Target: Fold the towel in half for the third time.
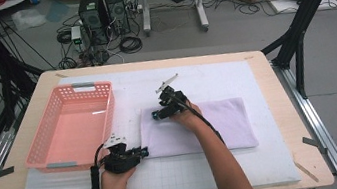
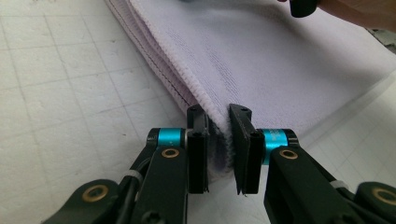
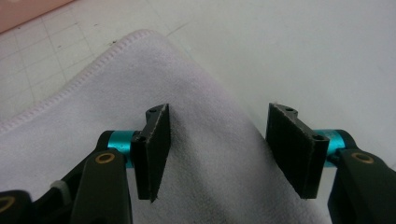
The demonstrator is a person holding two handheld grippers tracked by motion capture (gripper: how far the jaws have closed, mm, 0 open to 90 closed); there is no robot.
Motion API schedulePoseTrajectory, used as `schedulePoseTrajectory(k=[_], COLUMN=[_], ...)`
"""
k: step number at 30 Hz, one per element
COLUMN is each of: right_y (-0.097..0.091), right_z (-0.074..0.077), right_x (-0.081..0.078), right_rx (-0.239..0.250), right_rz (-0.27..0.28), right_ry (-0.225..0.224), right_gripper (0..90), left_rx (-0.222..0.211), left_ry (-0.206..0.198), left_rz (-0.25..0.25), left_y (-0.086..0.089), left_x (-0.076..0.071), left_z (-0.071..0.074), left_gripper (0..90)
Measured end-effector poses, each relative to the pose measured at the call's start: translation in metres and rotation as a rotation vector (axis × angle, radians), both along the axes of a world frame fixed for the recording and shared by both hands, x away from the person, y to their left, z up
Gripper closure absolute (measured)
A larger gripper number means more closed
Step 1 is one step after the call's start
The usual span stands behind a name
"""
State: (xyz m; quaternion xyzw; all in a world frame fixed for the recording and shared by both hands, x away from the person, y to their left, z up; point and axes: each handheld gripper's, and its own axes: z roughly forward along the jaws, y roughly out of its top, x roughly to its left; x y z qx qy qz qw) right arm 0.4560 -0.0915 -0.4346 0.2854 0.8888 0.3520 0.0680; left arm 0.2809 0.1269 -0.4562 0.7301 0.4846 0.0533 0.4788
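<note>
A folded pale lilac towel (image 1: 211, 123) lies flat on the white gridded mat (image 1: 193, 171), right of the basket. My left gripper (image 1: 143, 151) is at the towel's near left corner; in the left gripper view the towel (image 2: 261, 56) has its folded edge pinched between the pads, left gripper (image 2: 218, 112) shut on it. My right gripper (image 1: 156, 115) hovers low over the far left corner. In the right gripper view the right gripper (image 3: 217, 112) stands open, with the towel (image 3: 116, 116) corner lying beneath and between the spread jaws.
A pink plastic basket (image 1: 41, 138) with nothing in it stands at the mat's left side, close to the left hand. The wooden table edge (image 1: 302, 120) borders the mat on the right. Cables, computer towers and boxes sit on the floor beyond the table.
</note>
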Motion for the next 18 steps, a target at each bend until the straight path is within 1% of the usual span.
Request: schedulePoseTrajectory(k=[1,3,4,5,6,7,9,10,11,13,15,18], right_y=[0.003,0.012,0.017,0.02,0.021,0.02,0.017,0.017,0.017,0.019,0.019,0.022], right_z=[0.002,0.007,0.008,0.006,0.006,0.005,0.006,0.007,0.008,0.009,0.01,0.012], right_x=[0.001,0.002,0.003,0.004,0.006,0.008,0.01,0.009,0.008,0.006,0.006,0.004], right_rx=[-0.01,-0.045,-0.075,-0.097,-0.091,-0.073,-0.057,-0.056,-0.065,-0.072,-0.07,-0.054], right_rz=[0.015,0.039,0.05,0.059,0.064,0.072,0.08,0.08,0.085,0.084,0.082,0.092], right_ry=[0.0,-0.007,-0.012,-0.008,0.003,0.022,0.055,0.062,0.054,0.05,0.046,0.034], right_gripper=[41.9,48.0,50.0,51.2,54.5,58.9,72.2,76.3,79.0,80.6,81.0,81.2], left_rx=[-0.001,-0.003,-0.003,-0.003,-0.002,0.002,0.002,0.002,0.003,0.007,0.003,-0.018], left_ry=[0.0,0.0,0.0,0.0,-0.001,-0.001,-0.003,-0.005,-0.006,-0.007,-0.011,-0.025], left_rz=[-0.001,0.0,-0.001,-0.001,0.0,-0.002,0.001,0.0,0.001,0.003,0.004,0.01], left_y=[0.0,0.0,0.0,0.001,0.001,0.001,0.002,0.002,0.001,0.001,0.003,0.008], left_x=[0.0,0.0,0.0,0.0,0.0,0.0,0.0,0.0,0.0,0.0,-0.001,-0.004], left_z=[0.0,0.0,0.0,0.0,0.0,0.0,0.0,0.0,0.001,0.002,0.004,0.011], left_gripper=[77.6,77.6,77.7,77.8,77.9,78.4,79.4,79.8,80.2,80.7,81.0,81.1])
